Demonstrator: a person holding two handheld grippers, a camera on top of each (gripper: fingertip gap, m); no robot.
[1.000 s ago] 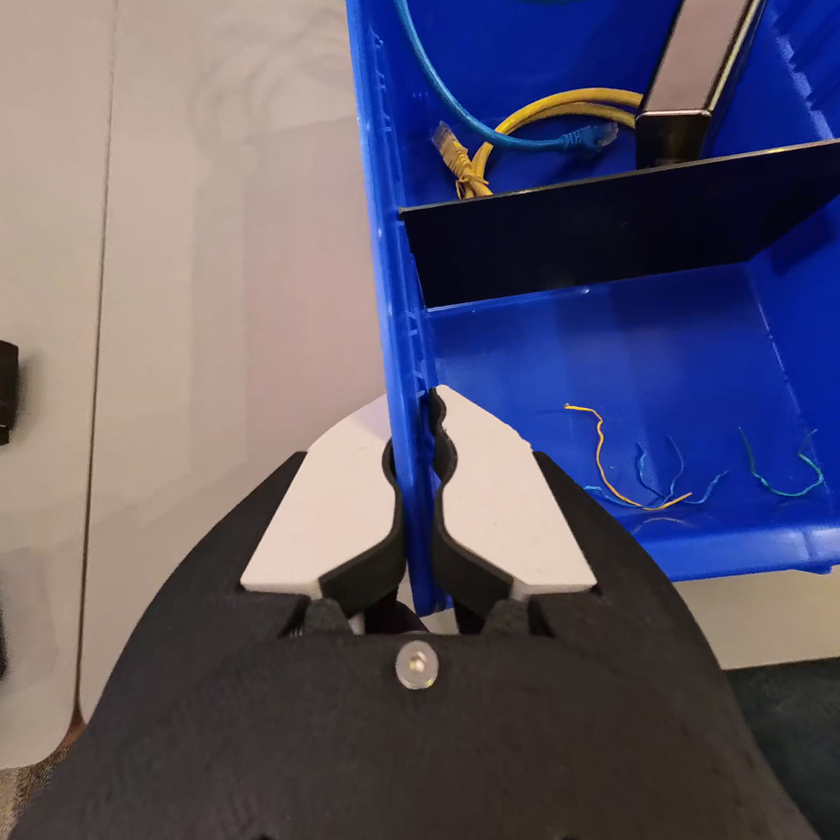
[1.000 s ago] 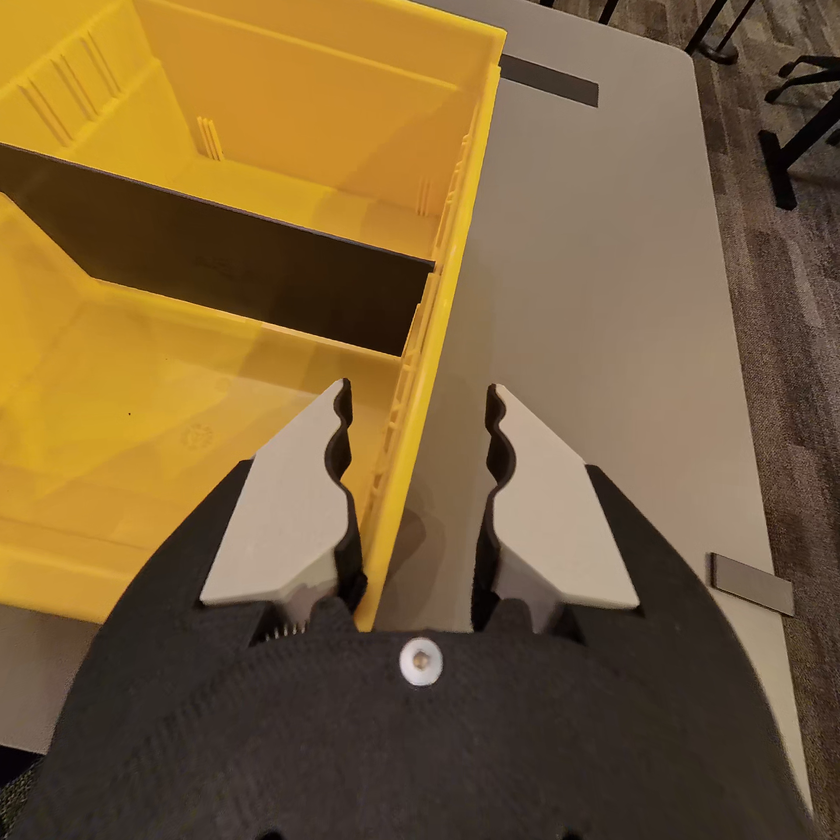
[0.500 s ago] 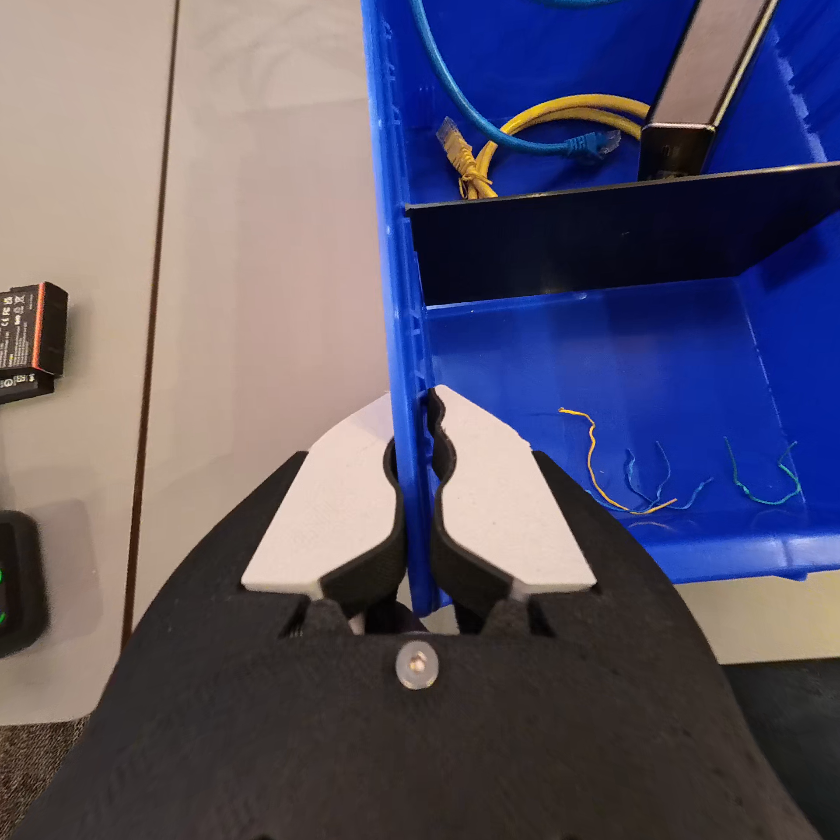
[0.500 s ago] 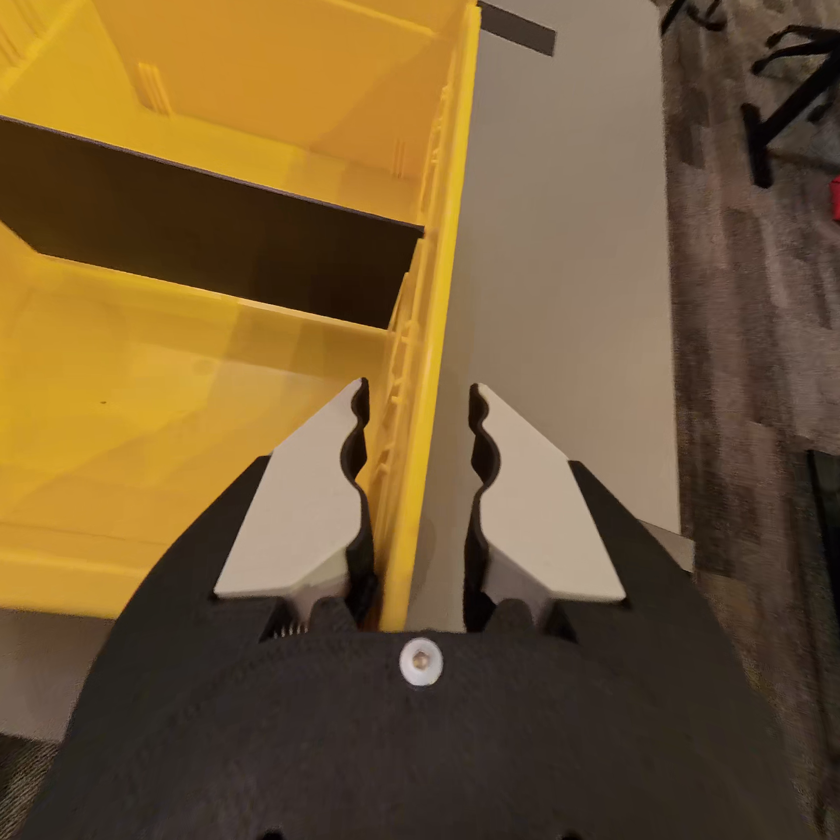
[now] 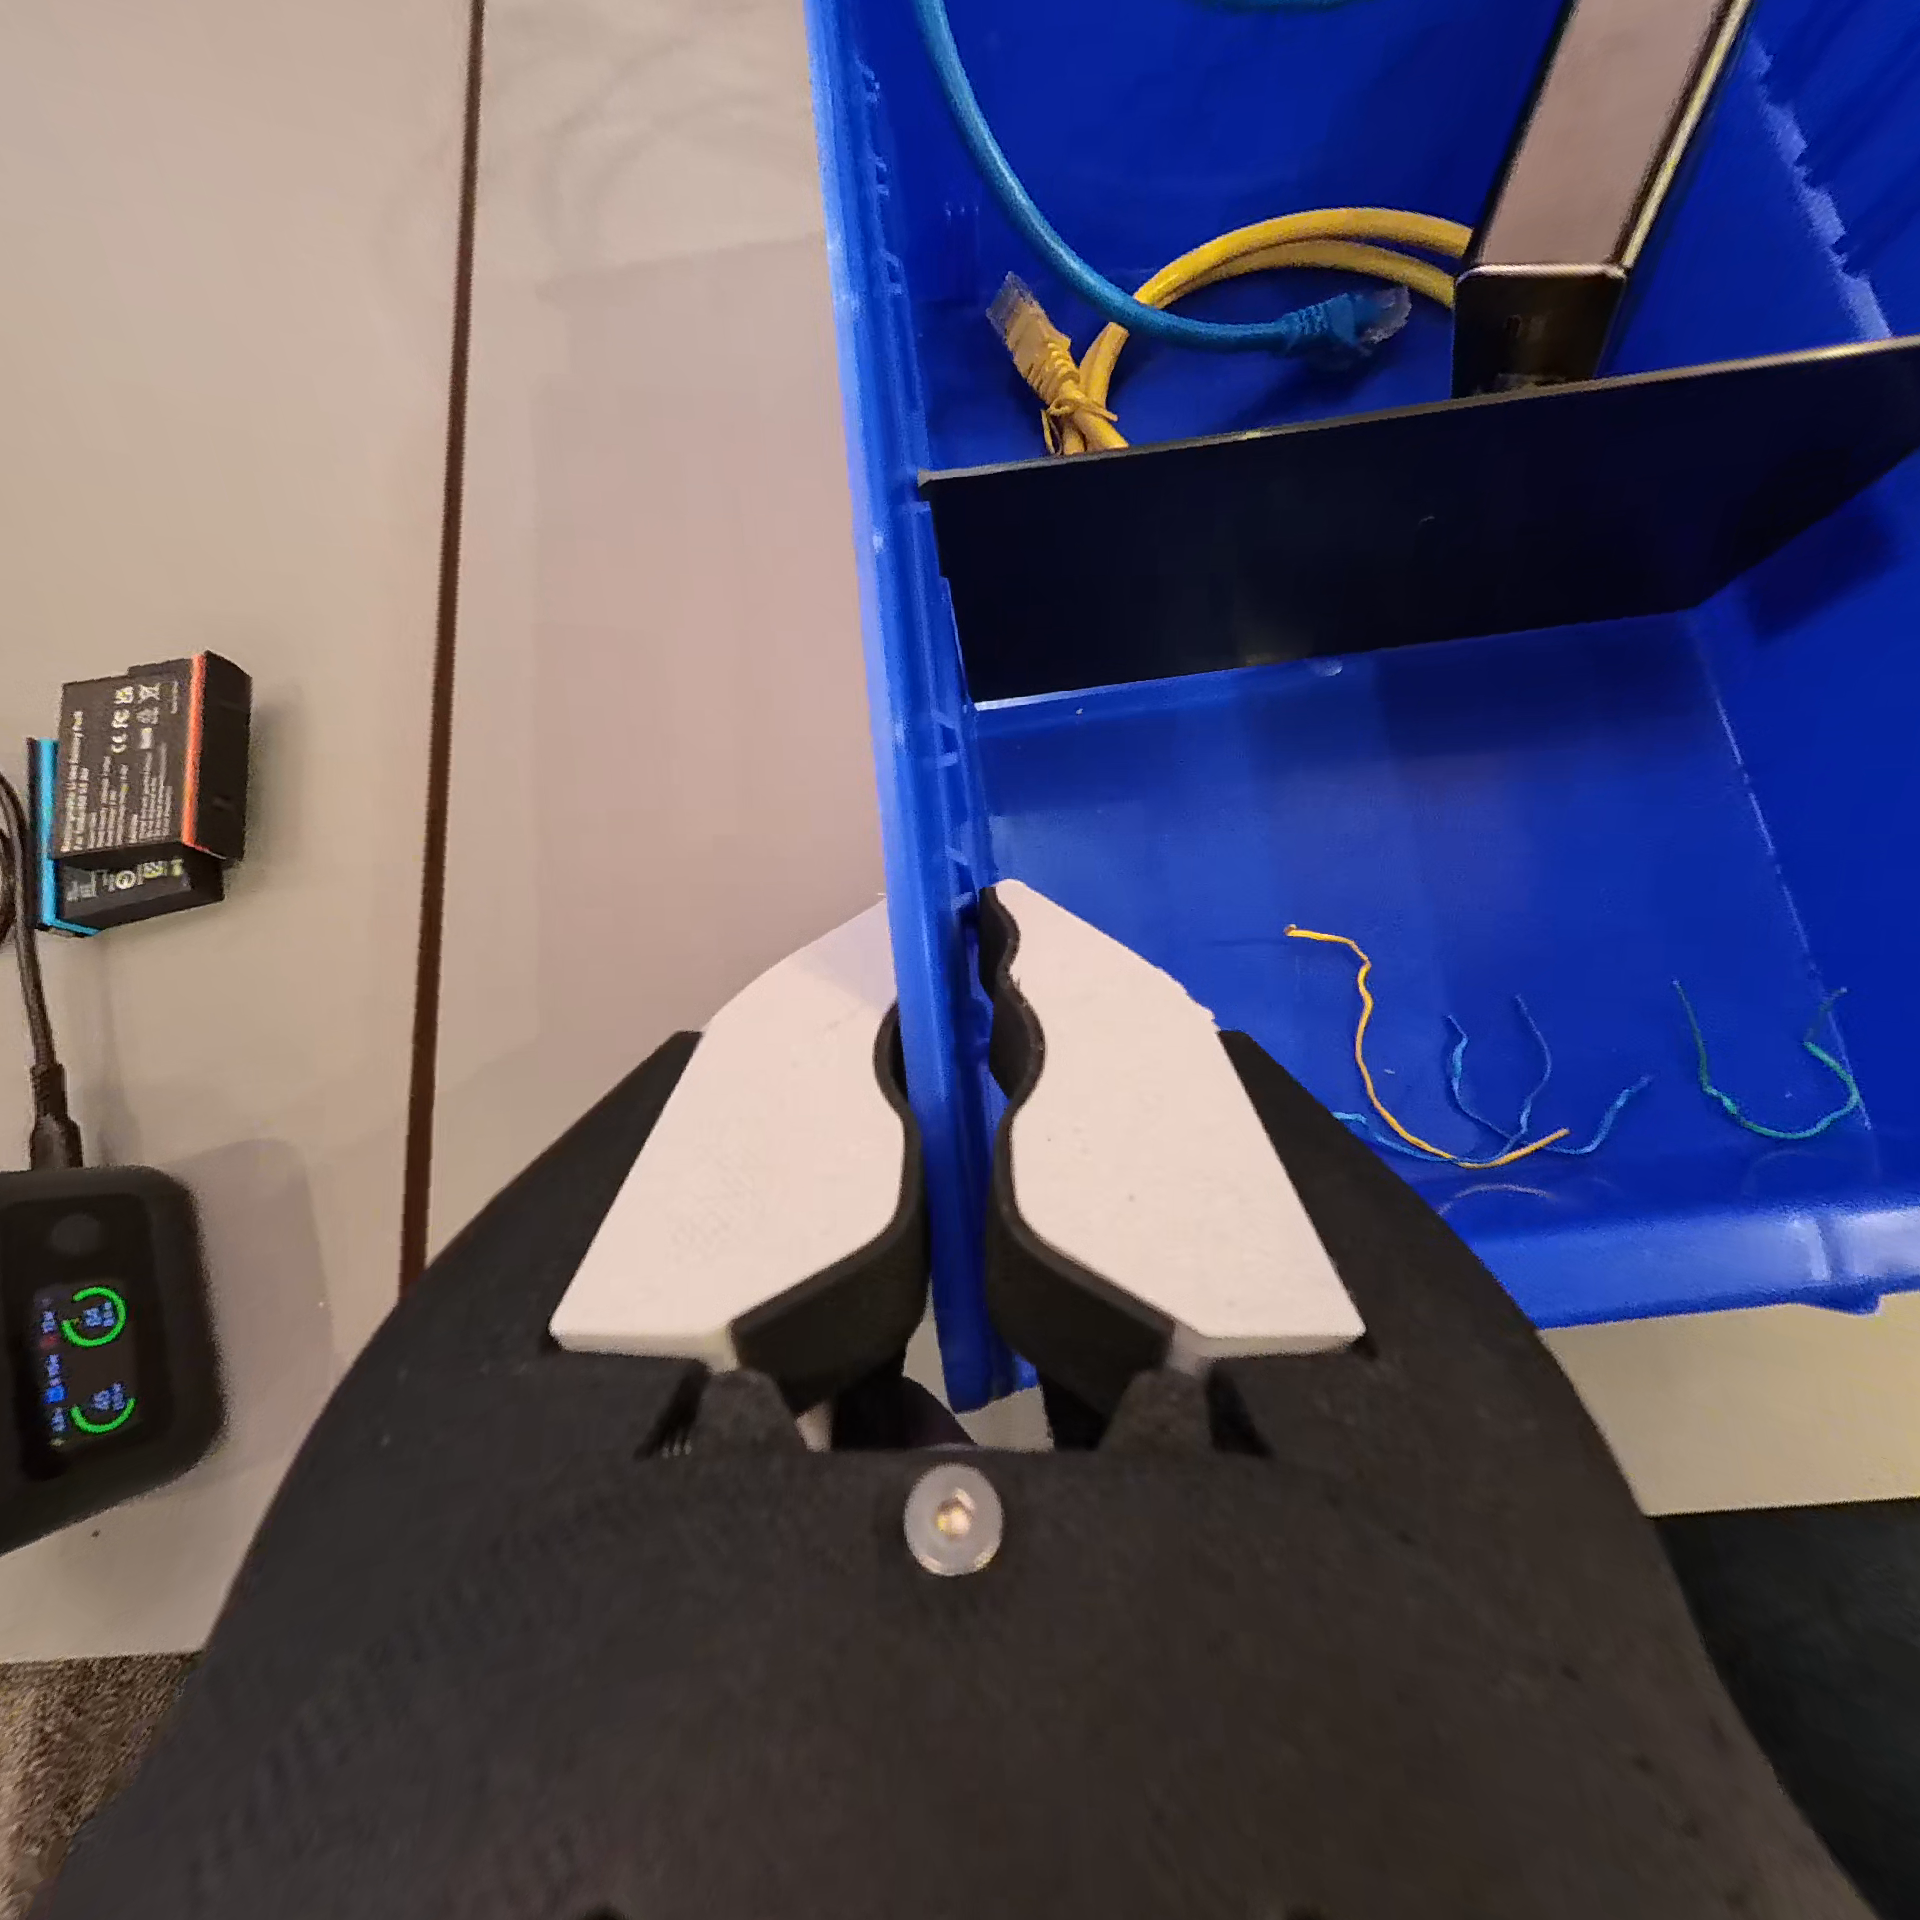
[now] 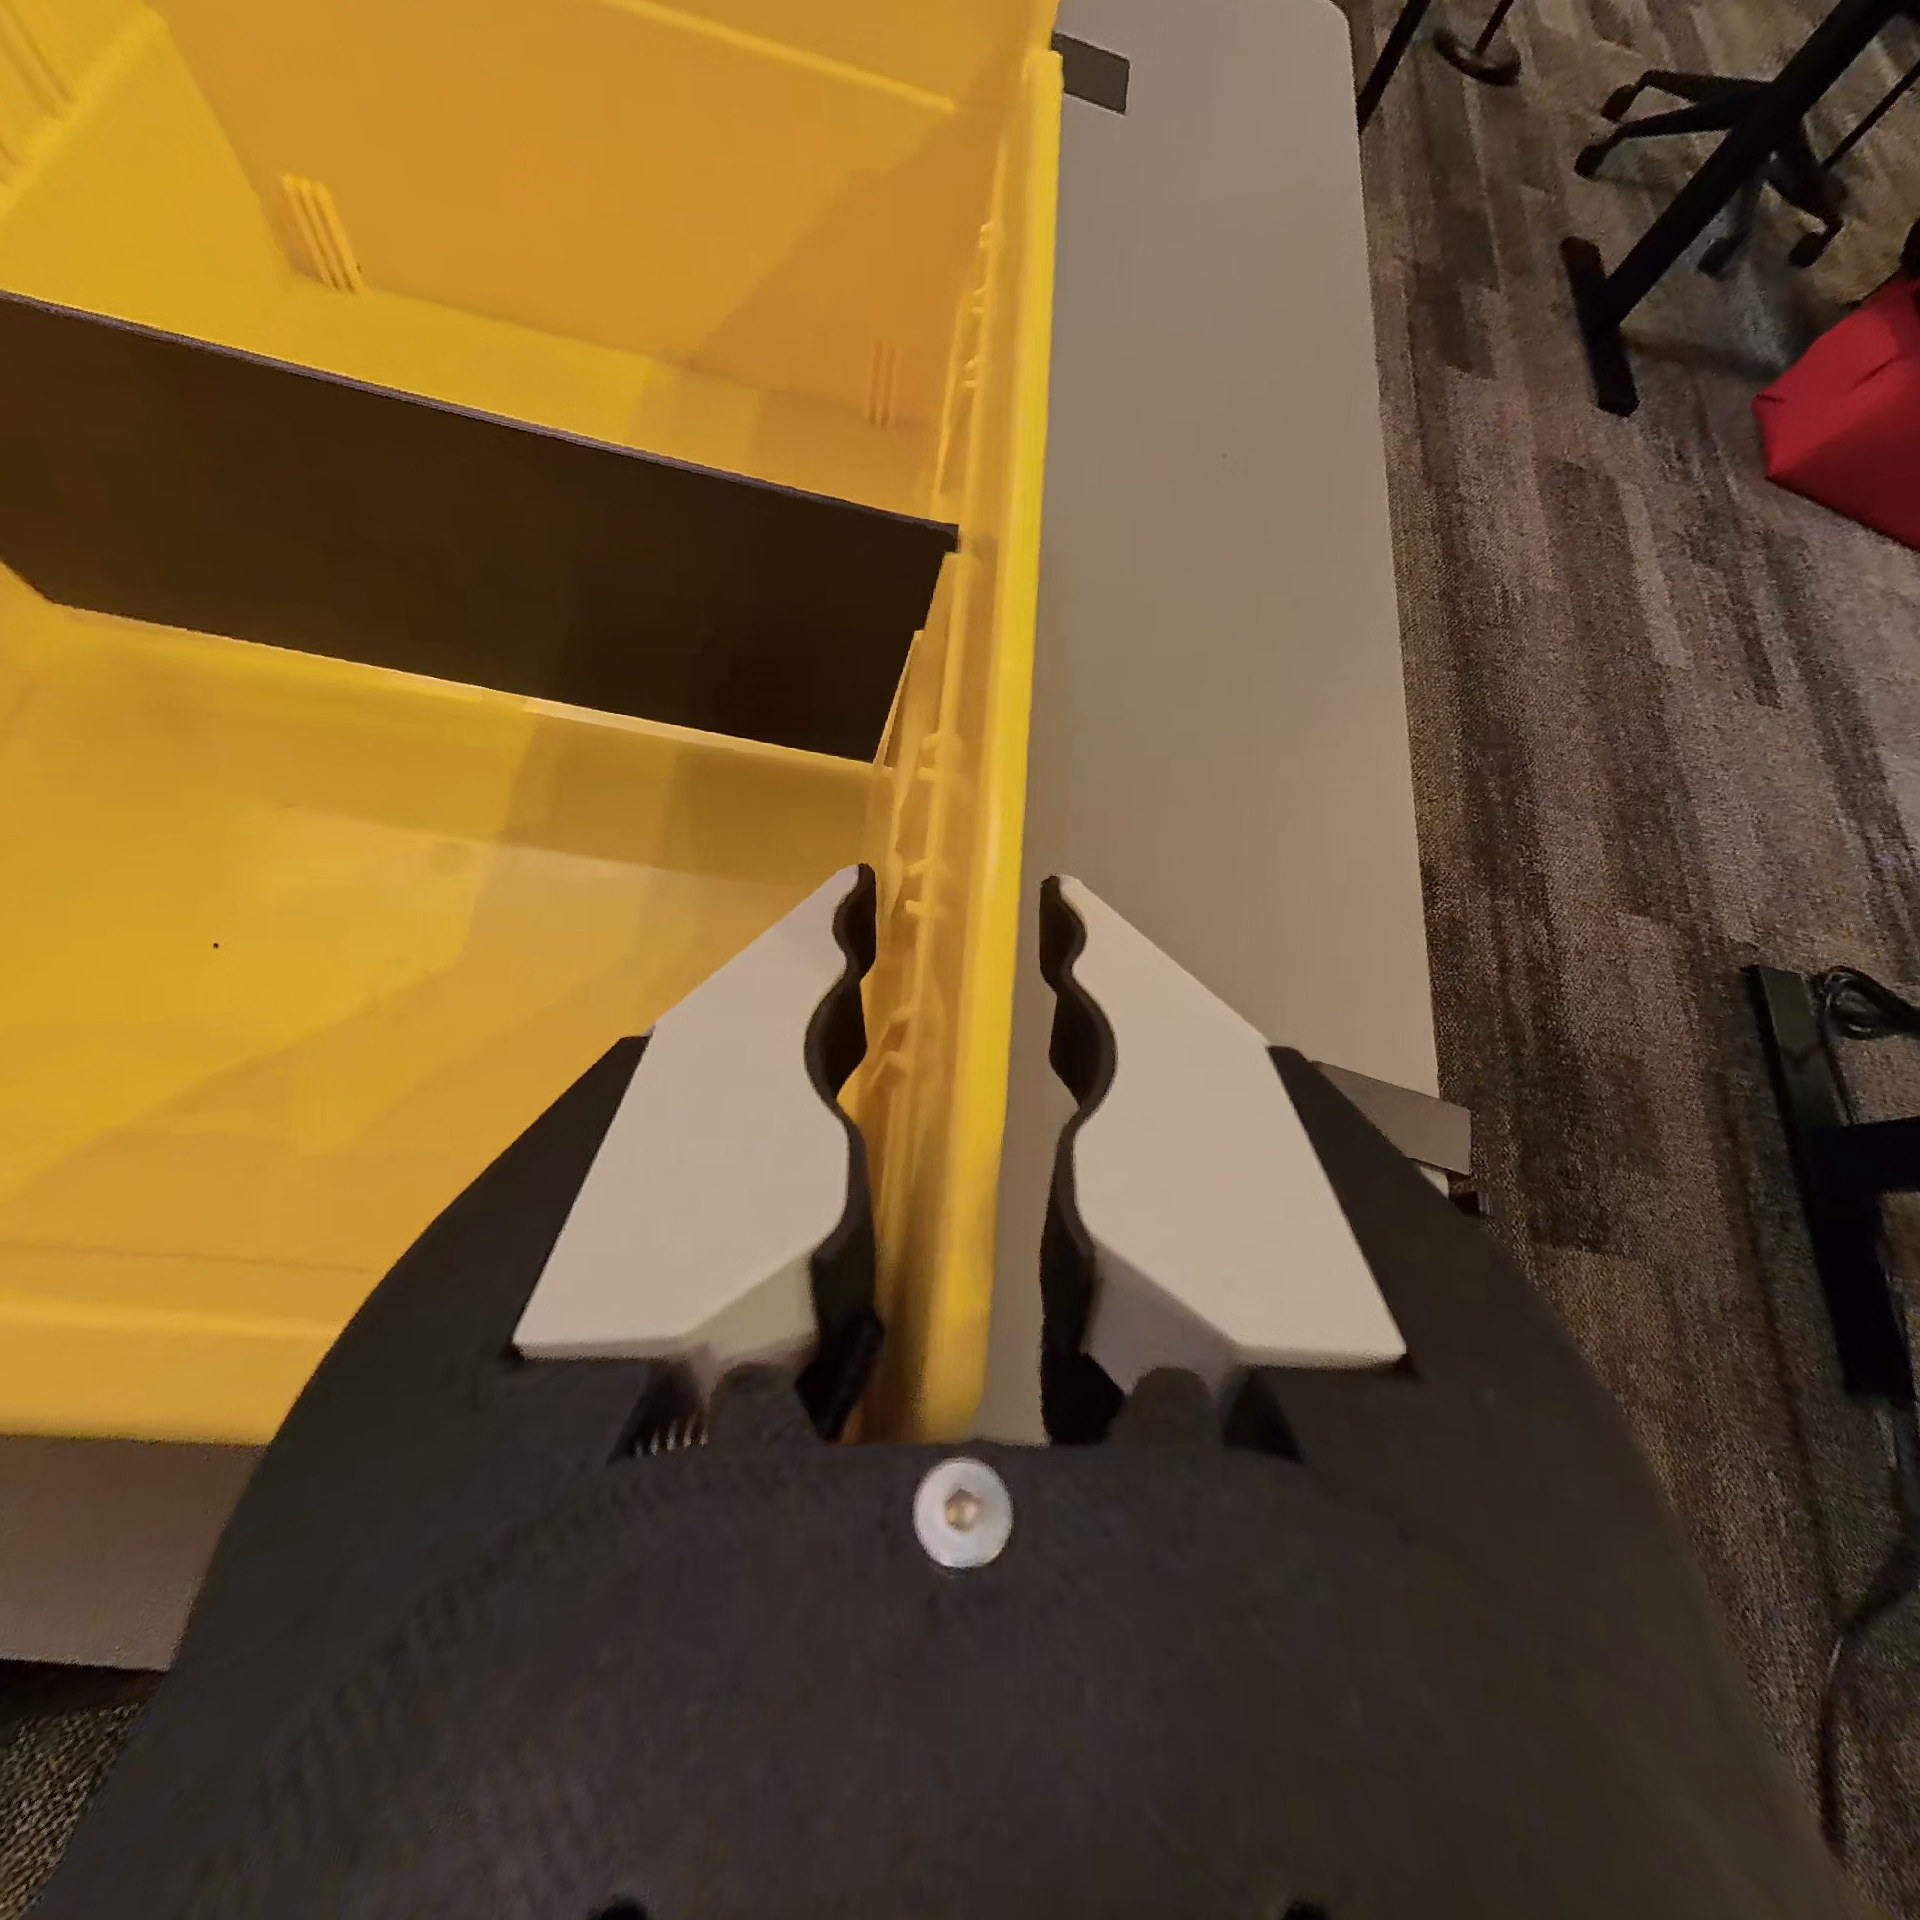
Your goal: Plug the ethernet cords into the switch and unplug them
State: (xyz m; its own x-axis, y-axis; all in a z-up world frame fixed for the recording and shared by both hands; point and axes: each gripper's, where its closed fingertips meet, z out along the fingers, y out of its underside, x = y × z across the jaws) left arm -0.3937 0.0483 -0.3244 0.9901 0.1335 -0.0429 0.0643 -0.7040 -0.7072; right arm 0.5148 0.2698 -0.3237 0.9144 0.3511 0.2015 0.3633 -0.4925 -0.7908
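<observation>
Left tongs [image 5: 951,1049] are clamped tight on the left wall of the blue bin [image 5: 1351,831], same pinch as a second ago. What's changed: the view has slid left, so two batteries [image 5: 140,795] and a charger [image 5: 94,1340] now show near the bench's [image 5: 644,623] left edge, which reads to me like the bin is getting dragged along.

Right tongs [image 6: 956,1018] have narrowed around the right wall of the yellow bin [image 6: 416,883]; the left pad touches, the right pad sits just off it, so not a full grip yet. That bin looks empty and is right by the bench's right edge.

So this is still setup, I'd guess, no plugging started. The yellow cord [image 5: 1226,270] and blue cord [image 5: 1091,260] lie loosely coiled in the blue bin's far compartment behind the black divider [image 5: 1403,540], plugs free, with the switch [image 5: 1538,260] leaning upright just beside them. Near compartment only has wire scraps [image 5: 1455,1101].
</observation>
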